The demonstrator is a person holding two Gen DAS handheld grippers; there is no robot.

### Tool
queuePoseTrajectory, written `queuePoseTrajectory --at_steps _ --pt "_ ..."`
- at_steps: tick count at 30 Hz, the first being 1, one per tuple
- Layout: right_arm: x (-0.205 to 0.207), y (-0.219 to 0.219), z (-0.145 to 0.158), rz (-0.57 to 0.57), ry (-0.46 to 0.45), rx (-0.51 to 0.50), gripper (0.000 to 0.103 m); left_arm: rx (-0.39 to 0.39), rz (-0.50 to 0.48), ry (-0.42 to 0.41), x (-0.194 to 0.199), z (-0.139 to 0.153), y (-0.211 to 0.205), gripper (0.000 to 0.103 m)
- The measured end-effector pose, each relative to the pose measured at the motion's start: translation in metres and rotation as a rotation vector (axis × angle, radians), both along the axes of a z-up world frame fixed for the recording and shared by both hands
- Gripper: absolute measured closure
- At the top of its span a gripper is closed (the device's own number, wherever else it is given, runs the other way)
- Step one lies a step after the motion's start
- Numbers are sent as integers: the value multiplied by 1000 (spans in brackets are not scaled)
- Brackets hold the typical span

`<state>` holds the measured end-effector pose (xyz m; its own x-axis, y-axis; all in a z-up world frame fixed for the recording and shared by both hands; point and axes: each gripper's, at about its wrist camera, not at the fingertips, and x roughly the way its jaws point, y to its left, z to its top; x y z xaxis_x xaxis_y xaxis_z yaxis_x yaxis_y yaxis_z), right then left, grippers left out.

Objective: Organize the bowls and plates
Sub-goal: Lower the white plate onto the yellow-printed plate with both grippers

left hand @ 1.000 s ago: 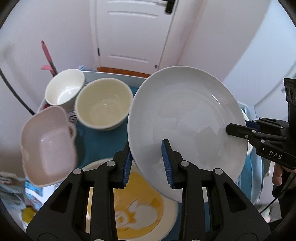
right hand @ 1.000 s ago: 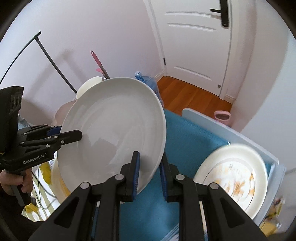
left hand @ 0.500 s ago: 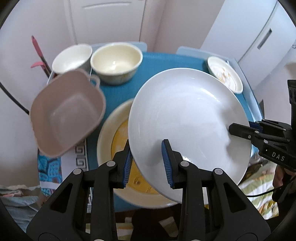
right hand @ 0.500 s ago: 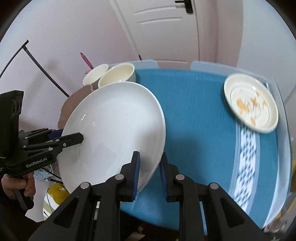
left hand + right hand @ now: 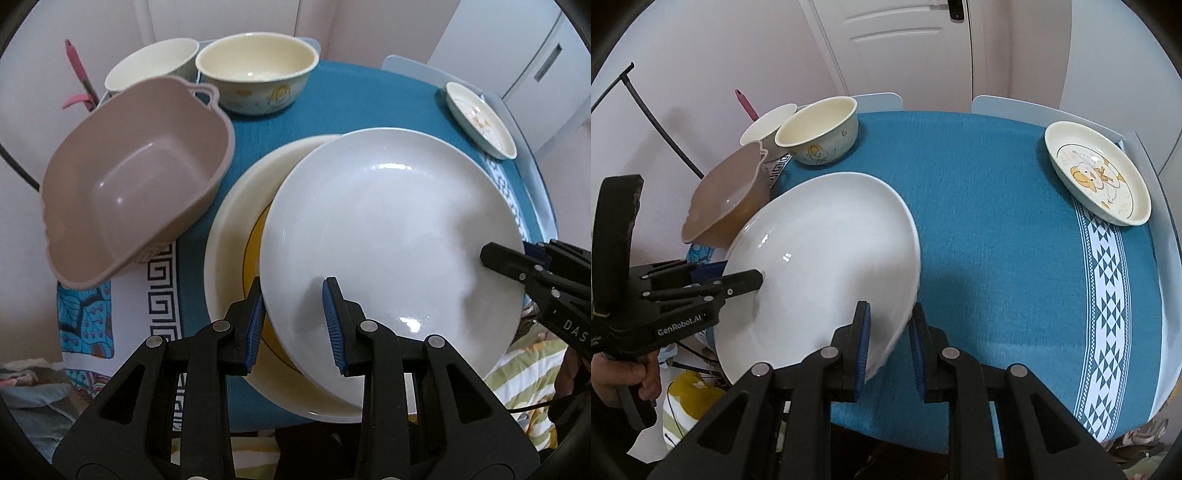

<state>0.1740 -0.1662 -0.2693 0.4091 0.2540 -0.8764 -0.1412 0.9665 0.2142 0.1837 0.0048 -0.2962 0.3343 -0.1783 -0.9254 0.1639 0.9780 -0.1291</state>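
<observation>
the white plate (image 5: 388, 236) was held over the yellow plate (image 5: 236, 206) near the worktop's (image 5: 997, 229) left edge, rim clamped by the left hand-held gripper (image 5: 295, 325) and right hand-held gripper (image 5: 888, 345); stacking seemed unfinished, with the bowls (image 5: 255, 70) and the small plate (image 5: 1097, 173) unsorted.

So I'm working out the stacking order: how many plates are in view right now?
3. The white plate is held by both grippers, a cream plate lies under it on the table, and a small cartoon plate sits at the far right edge. More could be hidden beneath.
</observation>
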Motion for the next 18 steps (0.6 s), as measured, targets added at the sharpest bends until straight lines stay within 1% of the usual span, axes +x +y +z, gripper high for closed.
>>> queuePoseTrajectory --at_steps 4,9,15,18 --pt "3 4 -2 21 -4 -23 84 10 13 12 -1 -11 2 75" --pt "4 5 -3 28 -2 -30 84 49 2 -10 -3 -11 0 75" --pt "2 9 -6 42 5 -54 84 162 -33 -51 -7 -9 -14 75" --pt "2 15 -7 51 -1 -92 84 245 -54 -75 -10 -8 -24 75"
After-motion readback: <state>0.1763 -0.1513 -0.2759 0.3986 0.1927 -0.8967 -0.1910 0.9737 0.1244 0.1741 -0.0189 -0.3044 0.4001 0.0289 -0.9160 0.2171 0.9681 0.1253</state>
